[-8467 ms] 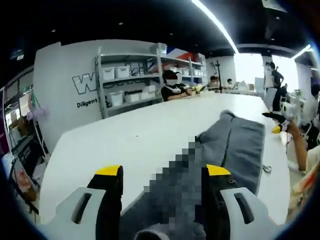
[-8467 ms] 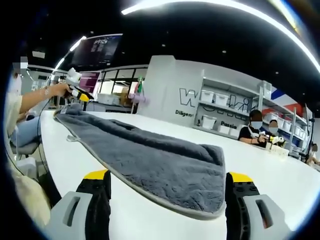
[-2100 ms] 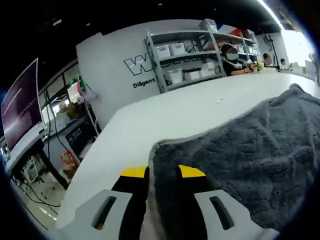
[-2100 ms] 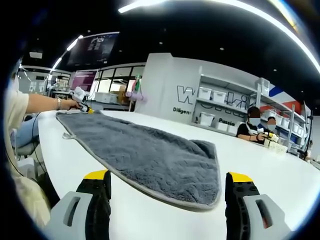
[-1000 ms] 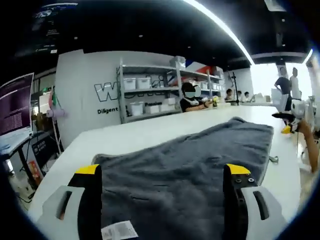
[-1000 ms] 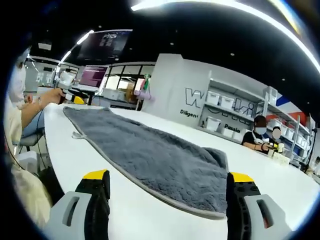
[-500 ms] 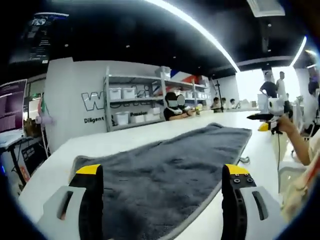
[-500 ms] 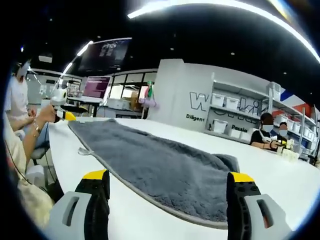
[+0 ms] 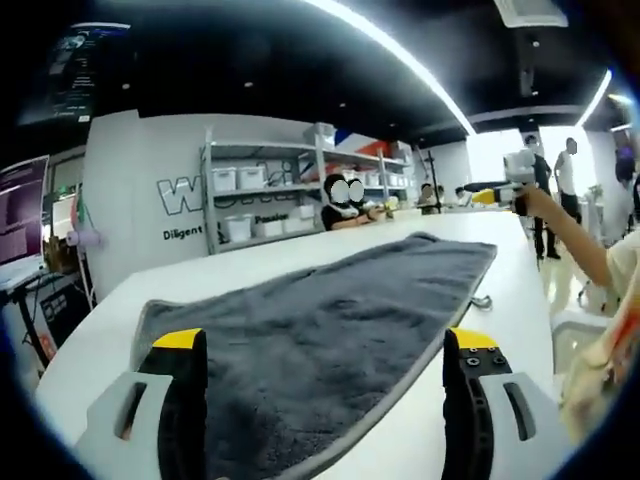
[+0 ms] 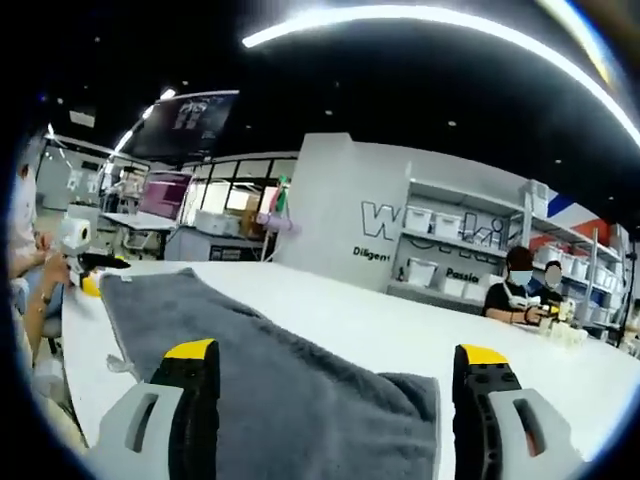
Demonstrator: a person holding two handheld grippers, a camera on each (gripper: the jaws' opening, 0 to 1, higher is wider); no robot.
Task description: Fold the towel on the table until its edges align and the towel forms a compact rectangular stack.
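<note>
A grey towel [image 9: 330, 320] lies spread flat along a long white counter [image 9: 100, 340], running its length. In the left gripper view the left tool [image 9: 325, 385] stands with its yellow-tipped jaws wide apart and holding nothing, one jaw over the towel's near end and the other over the counter just beside the towel's pale-trimmed edge. A small hanging loop [image 9: 481, 300] sticks out from that edge onto the bare counter. Past the towel's far end a person's hand holds the right tool [image 9: 495, 190] up above the counter; it is too small there to tell how its jaws stand.

In the right gripper view the right tool [image 10: 340, 395] is also spread wide and empty, with the towel [image 10: 290, 400] between its jaws. At the towel's far end the left tool [image 10: 90, 270] sits in a hand near the counter edge.

Behind the counter stands a grey wall with white lettering [image 10: 400, 220] and metal shelving [image 9: 265, 190] carrying white bins. Seated people work at the counter's far side beyond the towel. Long ceiling light strips [image 10: 420, 20] run overhead.
</note>
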